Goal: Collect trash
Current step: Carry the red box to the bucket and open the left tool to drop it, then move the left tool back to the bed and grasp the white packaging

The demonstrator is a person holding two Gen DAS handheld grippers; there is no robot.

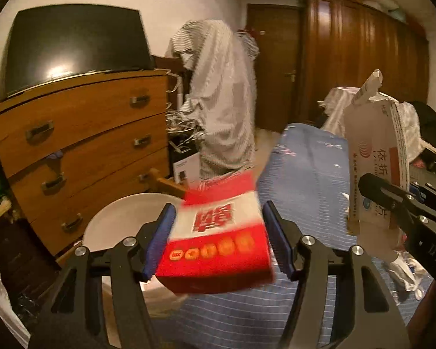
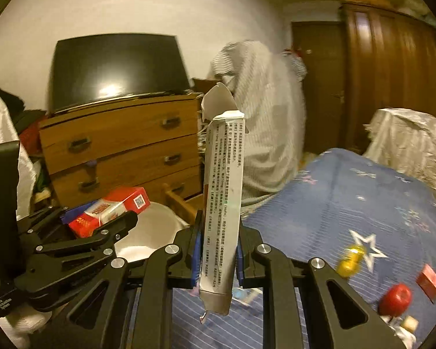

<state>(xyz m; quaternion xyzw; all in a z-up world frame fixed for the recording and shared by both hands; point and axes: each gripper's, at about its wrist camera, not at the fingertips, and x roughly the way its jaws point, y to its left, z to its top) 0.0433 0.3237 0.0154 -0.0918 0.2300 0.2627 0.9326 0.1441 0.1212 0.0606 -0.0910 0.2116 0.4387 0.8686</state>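
Carrying trash toward the white bin (image 1: 125, 218), the left gripper (image 1: 218, 241) clamps a red box (image 1: 218, 241) and the right gripper (image 2: 216, 250) pinches a flattened white carton (image 2: 222, 203); next, both need releasing over it.

My left gripper (image 1: 218, 232) points forward and somewhat down, its blue-padded fingers (image 1: 160, 241) set either side of a red box (image 1: 218, 241); whether the pads press on it I cannot tell. My right gripper (image 2: 218, 250), just beside it and angled down alike, has its jaws clamped on a flattened white carton (image 2: 222, 203) standing upright between them.
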